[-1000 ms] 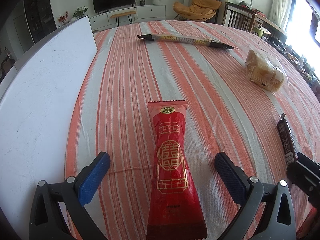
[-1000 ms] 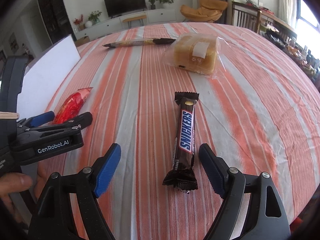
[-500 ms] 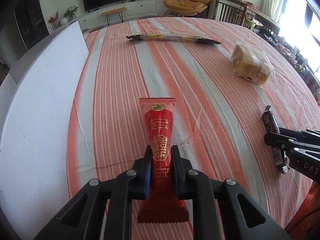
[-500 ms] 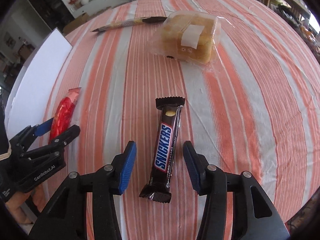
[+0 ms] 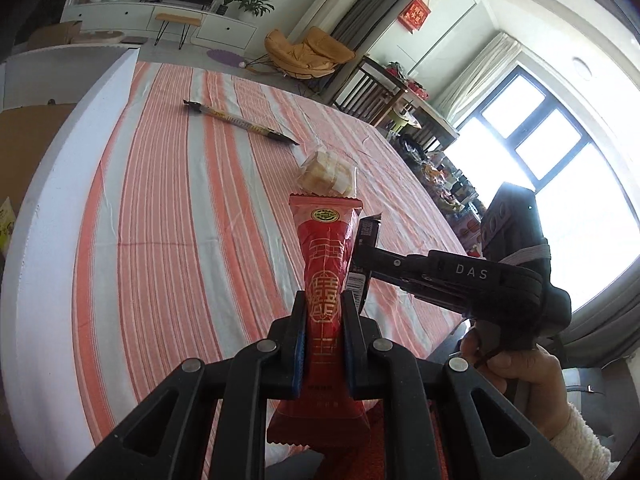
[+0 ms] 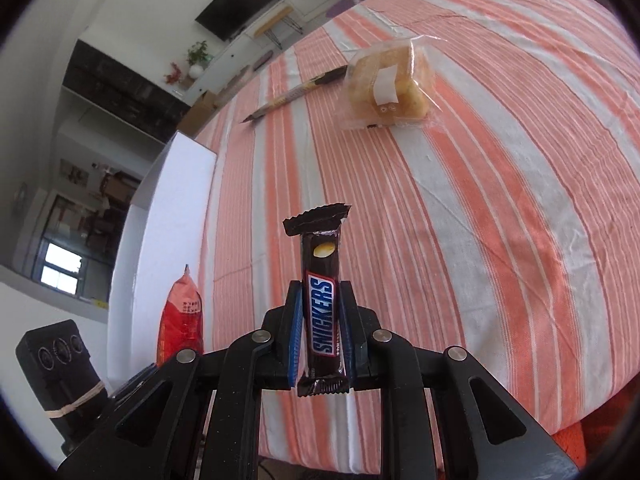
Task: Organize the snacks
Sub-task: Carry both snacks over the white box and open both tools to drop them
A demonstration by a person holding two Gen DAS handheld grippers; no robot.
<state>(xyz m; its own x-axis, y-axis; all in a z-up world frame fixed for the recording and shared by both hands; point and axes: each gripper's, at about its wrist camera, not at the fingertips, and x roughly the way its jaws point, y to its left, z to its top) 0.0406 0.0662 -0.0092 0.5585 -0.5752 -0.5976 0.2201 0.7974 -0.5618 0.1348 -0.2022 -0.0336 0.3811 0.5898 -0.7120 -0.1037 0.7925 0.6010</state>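
Snacks are now rising off the bench: left tool clenching the red packet, right tool clenching the Snickers bar, both being carried for sorting.

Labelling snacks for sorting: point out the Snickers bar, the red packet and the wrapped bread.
Snickers bar [image 6: 322,316], right wrist view, on the logo.
Red packet [image 5: 325,280], left wrist view, on its gold emblem.
Wrapped bread [image 6: 390,84], right wrist view, on its white label.
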